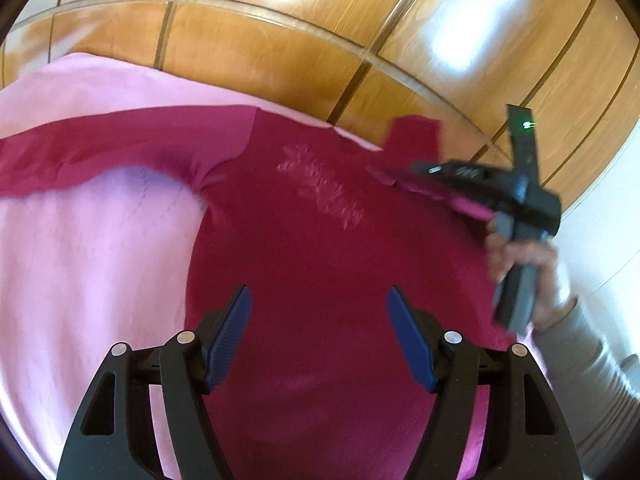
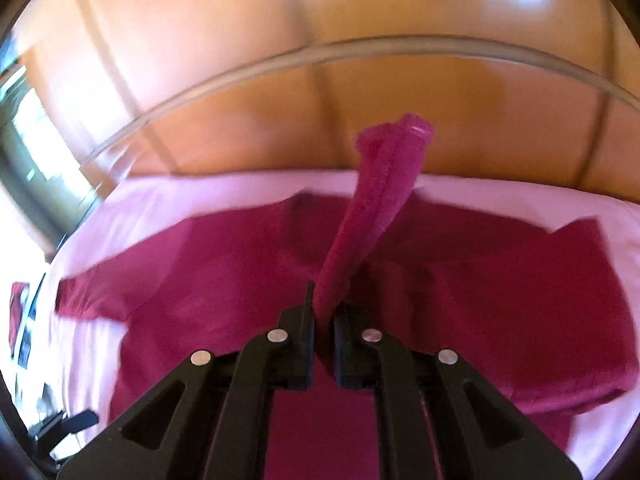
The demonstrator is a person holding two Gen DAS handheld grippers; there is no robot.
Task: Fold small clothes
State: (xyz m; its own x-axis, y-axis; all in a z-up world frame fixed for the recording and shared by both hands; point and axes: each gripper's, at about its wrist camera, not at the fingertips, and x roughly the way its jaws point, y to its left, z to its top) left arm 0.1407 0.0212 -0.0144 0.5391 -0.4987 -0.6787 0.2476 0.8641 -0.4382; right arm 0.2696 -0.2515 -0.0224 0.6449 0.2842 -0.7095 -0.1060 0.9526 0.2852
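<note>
Blue-padded fingers (image 1: 228, 336) of the left gripper (image 1: 320, 336) stand wide apart above the lower body of a magenta long-sleeved shirt (image 1: 320, 240), gripping nothing. That shirt lies spread front-up on a pale pink cloth (image 1: 100, 260) covering a glass-topped round table (image 1: 280, 12), with wood-panelled flooring (image 1: 260, 52) showing through and beyond the glass rim. One sleeve (image 1: 100, 148) stretches flat across the pink cloth toward the left of the left wrist view, and a faded whitish print (image 1: 324, 184) marks the chest.

At the right of that view, the right gripper (image 1: 404, 178), held in the person's right hand (image 1: 520, 264), reaches in over the garment near the shoulder, a small green light glowing on its body. From the right wrist camera, the right gripper (image 2: 322, 312) has its black fingers (image 2: 306, 320) drawn close together on a bunched fold of the magenta shirt (image 2: 220, 280); the pinched fabric, seemingly the other sleeve (image 2: 376, 192), rises in a narrow rolled strip away from the camera above the rest of the garment, which lies on the pink cloth (image 2: 200, 196). Motion blur softens both views, so the exact seam being held cannot be made out
</note>
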